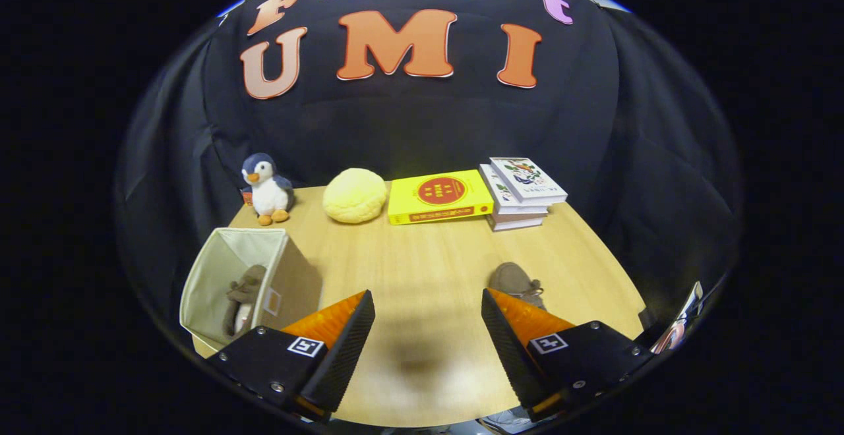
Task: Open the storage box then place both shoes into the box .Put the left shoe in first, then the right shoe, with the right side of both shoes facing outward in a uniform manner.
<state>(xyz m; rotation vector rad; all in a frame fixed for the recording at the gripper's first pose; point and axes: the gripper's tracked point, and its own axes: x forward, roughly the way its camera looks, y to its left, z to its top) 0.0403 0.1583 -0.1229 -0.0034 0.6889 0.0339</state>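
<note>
Left of the gripper [428,329], box [217,270] is tipped open with one shoe [242,298] stowed; second shoe [516,281] sits right of it. Fingers are spread, empty, likely for pickup.

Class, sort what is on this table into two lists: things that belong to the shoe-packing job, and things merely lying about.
Belongs to the job:
storage box, open, beyond the left finger
shoe in the box
second shoe on the table, behind the right finger
gripper, fingers apart, holding nothing

Just lying about:
toy penguin
yellow plush ball
yellow book
stack of books
</note>
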